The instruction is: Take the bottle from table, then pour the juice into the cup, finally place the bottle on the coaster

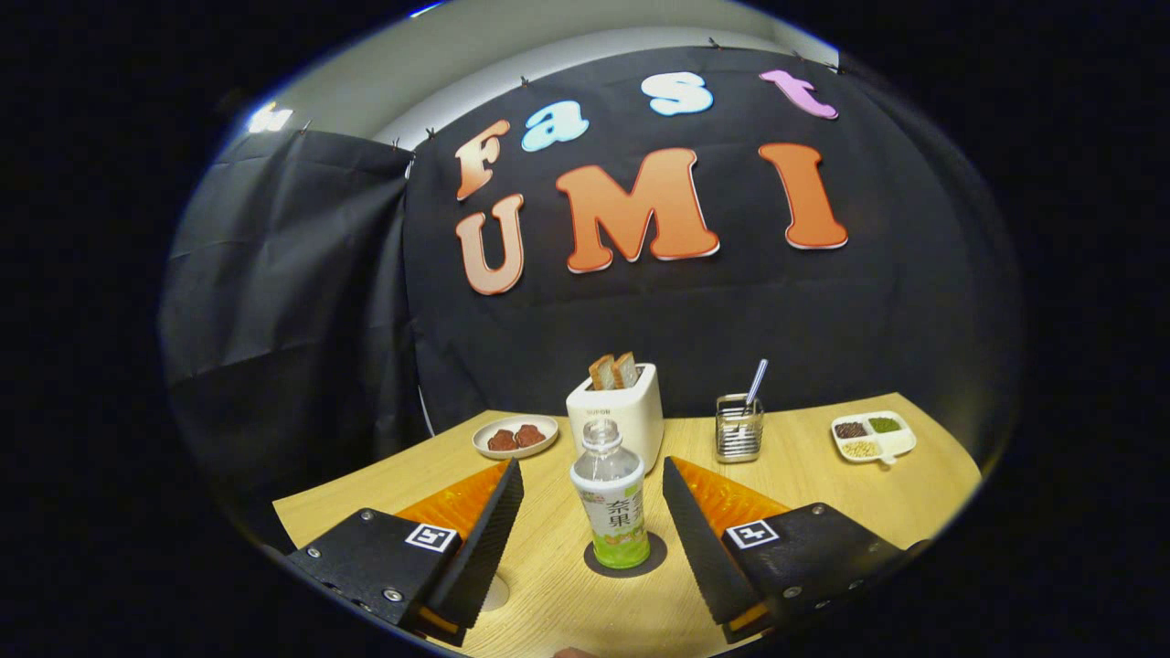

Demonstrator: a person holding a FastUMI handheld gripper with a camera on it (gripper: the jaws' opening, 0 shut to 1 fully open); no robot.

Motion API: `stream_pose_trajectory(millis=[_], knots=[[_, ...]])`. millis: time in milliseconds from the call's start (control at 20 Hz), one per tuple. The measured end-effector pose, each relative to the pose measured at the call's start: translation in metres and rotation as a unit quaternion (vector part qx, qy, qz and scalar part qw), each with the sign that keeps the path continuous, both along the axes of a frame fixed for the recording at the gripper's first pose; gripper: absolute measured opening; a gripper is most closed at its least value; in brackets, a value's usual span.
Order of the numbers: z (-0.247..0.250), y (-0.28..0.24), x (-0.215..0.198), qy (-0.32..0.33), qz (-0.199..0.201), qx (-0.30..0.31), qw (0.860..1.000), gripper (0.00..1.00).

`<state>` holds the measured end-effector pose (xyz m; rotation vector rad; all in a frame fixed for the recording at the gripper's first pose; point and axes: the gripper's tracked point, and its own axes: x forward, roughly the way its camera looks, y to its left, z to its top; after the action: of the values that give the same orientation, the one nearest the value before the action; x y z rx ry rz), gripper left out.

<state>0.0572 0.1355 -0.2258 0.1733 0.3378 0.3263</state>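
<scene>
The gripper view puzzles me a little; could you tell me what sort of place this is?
Probably a staged breakfast table in a demo booth: a toaster holding bread, a plate of snacks, and a juice bottle standing on a coaster between the gripper's open jaws.

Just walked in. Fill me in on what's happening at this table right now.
A person is working a hand-held gripper, and its fingers stand open on either side of a juice bottle without touching it. The bottle stands upright on a dark round coaster on the wooden table, its cap off. Beyond it sit a toaster with bread, a plate of food, a wire holder and a divided dish.
</scene>
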Motion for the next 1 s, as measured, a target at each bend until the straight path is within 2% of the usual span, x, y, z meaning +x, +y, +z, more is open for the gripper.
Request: stream_pose_trajectory(millis=[150, 350, 500, 700, 1000], knots=[[0.053, -0.031, -0.008, -0.042, -0.034, -0.006, 0.999, 0.91], [0.12, -0.077, -0.02, -0.096, -0.081, -0.048, 0.991, 0.91], [0.153, -0.1, -0.035, -0.111, -0.108, -0.074, 0.985, 0.91], [0.178, -0.112, -0.052, -0.121, -0.123, -0.081, 0.982, 0.91], [0.194, -0.111, -0.065, -0.129, -0.122, -0.058, 0.982, 0.91]])
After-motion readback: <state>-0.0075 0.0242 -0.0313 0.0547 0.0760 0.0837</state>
